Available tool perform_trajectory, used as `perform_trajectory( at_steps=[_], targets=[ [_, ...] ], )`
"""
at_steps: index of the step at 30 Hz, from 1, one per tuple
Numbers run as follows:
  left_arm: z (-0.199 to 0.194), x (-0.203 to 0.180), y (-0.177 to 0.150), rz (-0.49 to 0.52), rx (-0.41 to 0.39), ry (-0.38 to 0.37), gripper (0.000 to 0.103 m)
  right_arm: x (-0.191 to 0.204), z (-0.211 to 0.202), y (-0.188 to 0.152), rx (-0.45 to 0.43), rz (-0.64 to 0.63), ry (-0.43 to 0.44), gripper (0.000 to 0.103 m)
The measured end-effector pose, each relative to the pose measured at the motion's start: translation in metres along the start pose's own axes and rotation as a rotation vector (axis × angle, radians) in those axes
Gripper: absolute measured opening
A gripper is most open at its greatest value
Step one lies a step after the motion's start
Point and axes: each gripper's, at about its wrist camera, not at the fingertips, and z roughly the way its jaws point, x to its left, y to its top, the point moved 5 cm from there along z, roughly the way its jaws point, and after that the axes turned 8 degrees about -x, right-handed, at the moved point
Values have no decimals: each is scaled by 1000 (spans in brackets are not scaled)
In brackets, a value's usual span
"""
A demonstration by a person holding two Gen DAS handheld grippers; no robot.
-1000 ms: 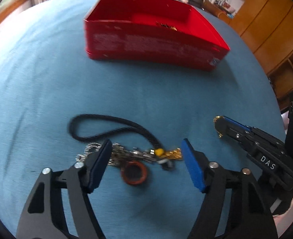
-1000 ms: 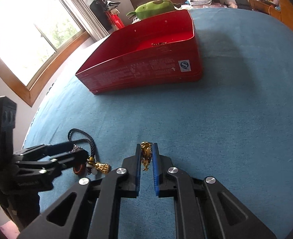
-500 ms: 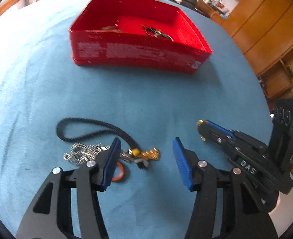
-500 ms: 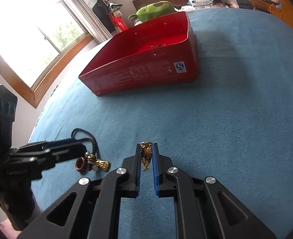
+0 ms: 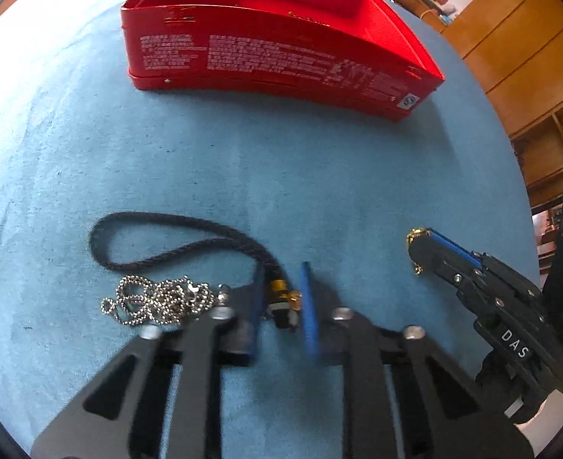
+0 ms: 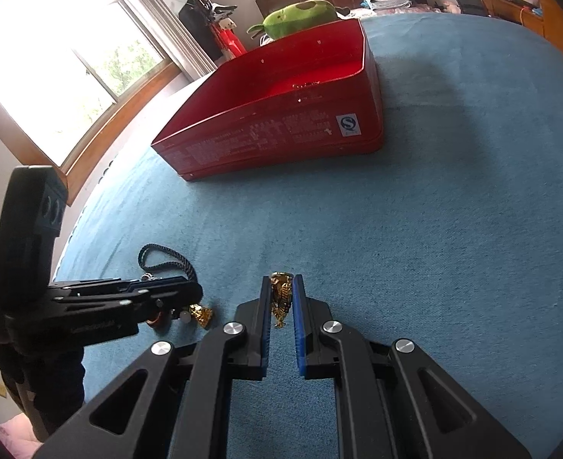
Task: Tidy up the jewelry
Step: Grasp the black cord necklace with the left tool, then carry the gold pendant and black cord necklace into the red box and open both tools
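Note:
A black cord necklace (image 5: 174, 229) with gold beads lies on the blue cloth, beside a heap of silver ball chain (image 5: 159, 300). My left gripper (image 5: 281, 306) has closed around the necklace's gold and dark pendant end (image 5: 281, 298); motion blur hides whether the pads touch it. My right gripper (image 6: 281, 298) is shut on a gold chain (image 6: 281, 296) and holds it just above the cloth; it also shows at the right of the left wrist view (image 5: 421, 244). The red tin box (image 5: 281, 46) stands open farther back, with some jewelry (image 6: 306, 85) inside.
Blue cloth (image 6: 453, 210) covers the whole surface. A green plush toy (image 6: 300, 15) sits behind the box. Wooden cabinets (image 5: 530, 57) stand to the right, a window (image 6: 51, 76) to the left.
My left gripper dropped down and its jaws narrowed from wide open to close around the necklace's pendant end. My right gripper kept still, holding the gold chain.

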Motion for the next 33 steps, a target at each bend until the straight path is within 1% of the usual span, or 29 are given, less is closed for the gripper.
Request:
perform_trajectory(
  at_steps=[2,4,9,12,15,18,20,23,26,30,33],
  targets=[
    [0,1,-1,-12,-7,-19,6,1,1,-1,2,0,-2,10],
    [-4,3,0,-7,-26,-21,5,1,2,0,3,1,-3,10],
    [-28,4,3,6,-111,-49,5,-1,1,1,-7,11,-5,10],
    [-43,5,6,7,-154,-49,5,-1,0,2,-9,16,-2,10],
    [-54,11,8,4,-182,-48,5,-1,0,2,-5,17,-6,10],
    [-59,14,9,-2,-193,-42,5,-2,3,0,6,21,-15,10],
    [-58,21,5,-8,-187,-34,5,-4,6,-1,17,24,-22,10],
    [-49,31,4,-17,-166,-29,5,-5,10,-2,27,27,-31,10],
    [-41,32,5,-26,-163,-35,5,-3,8,-1,21,27,-29,10],
    [-52,36,8,-26,-192,-45,5,5,-3,5,-8,17,2,10],
    [-68,35,11,-18,-224,-52,5,13,-13,12,-23,-3,19,10]
  ],
)
